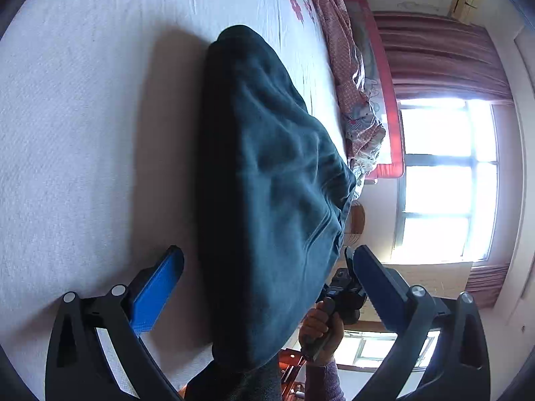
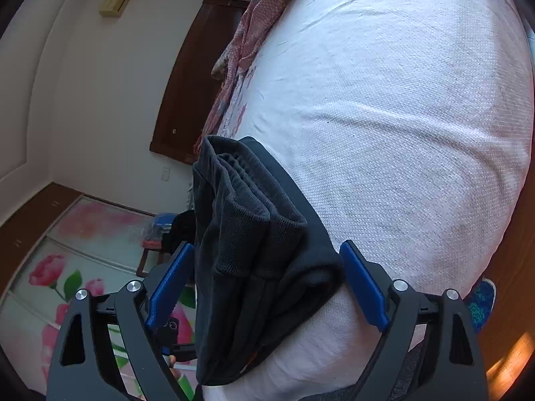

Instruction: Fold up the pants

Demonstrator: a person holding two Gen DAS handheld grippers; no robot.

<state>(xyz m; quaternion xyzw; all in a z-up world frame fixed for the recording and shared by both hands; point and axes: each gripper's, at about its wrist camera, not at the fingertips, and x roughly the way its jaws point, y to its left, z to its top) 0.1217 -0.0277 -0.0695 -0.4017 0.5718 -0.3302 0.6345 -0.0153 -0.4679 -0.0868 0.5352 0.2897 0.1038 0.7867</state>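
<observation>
Two open claws [image 1: 267,284] [image 2: 267,284], folded pants [image 2: 247,250], bed [image 2: 401,117]

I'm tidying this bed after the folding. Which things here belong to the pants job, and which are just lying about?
Job:
- dark pants
- left gripper
- right gripper
- white bedsheet

Lying about:
- pink patterned blanket
- curtain
- wooden door
</observation>
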